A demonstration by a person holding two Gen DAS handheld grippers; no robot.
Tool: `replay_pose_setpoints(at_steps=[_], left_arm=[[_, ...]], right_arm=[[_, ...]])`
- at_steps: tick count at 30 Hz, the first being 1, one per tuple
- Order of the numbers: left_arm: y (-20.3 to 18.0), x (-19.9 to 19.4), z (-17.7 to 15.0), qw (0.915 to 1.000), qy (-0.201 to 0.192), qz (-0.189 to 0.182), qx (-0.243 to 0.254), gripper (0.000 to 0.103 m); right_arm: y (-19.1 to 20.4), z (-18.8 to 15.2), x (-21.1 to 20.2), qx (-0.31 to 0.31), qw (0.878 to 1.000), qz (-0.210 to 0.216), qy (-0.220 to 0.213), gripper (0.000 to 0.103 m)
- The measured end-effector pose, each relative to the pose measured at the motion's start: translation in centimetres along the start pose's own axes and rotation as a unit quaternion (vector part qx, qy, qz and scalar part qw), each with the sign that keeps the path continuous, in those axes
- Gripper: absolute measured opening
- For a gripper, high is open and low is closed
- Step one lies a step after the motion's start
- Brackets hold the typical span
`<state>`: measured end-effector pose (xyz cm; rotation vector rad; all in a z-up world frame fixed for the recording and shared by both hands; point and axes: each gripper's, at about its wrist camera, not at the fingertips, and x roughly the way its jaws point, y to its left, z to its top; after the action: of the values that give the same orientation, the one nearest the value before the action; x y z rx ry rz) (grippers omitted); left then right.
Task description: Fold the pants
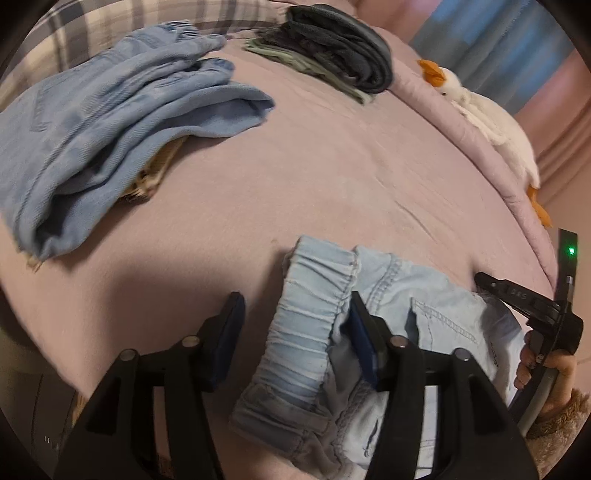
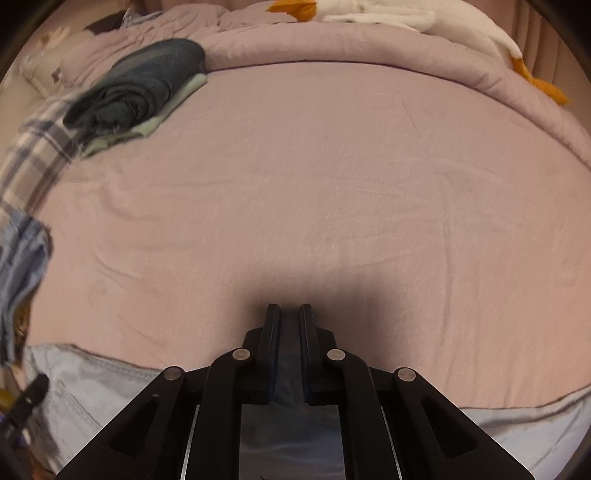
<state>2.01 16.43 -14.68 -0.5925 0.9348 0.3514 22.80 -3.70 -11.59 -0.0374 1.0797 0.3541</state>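
Light blue denim pants (image 1: pixel 436 310) lie bunched on the pink bed (image 1: pixel 314 184) at the near edge. Their elastic waistband (image 1: pixel 310 314) runs up between the fingers of my left gripper (image 1: pixel 295 328), which is wide open around it; the right finger rests against the fabric. To the right of the pants a hand holds my right gripper (image 1: pixel 517 295). In the right wrist view my right gripper (image 2: pixel 290 325) is shut on a fold of the pants, with pale blue cloth (image 2: pixel 290 369) pinched between its pads. The rest of the pants (image 2: pixel 92 384) spreads below it.
A heap of blue denim garments (image 1: pixel 110 129) sits at the left. A folded stack of dark and green clothes (image 1: pixel 332 51) lies at the far side, by a plaid cloth (image 1: pixel 92 22). A white goose plush (image 1: pixel 487 118) lies along the rolled quilt on the right.
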Motion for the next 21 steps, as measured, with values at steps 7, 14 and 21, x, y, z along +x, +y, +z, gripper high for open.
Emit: replay_pose_setpoints(at_steps=[7,14,21], left_arm=[[0.2,-2.4,-0.8,0.9987,0.036,0.023,-0.026,0.079],[-3.1,-6.9,-0.1,0.9991,-0.013,0.038,0.014,0.08],[-9.1,-7.0,1.3,0.9953,-0.023,-0.066,0.067,0.083]], right_arm=[[-5.9,-1.2,-5.7,0.045,0.998,-0.01,-0.054,0.036],[-17.2,-6.0,-11.5,0.179,0.981,-0.009,-0.078,0.048],[-26.3,-13.1,-15.5,0.294,0.946,-0.095,-0.1,0.058]])
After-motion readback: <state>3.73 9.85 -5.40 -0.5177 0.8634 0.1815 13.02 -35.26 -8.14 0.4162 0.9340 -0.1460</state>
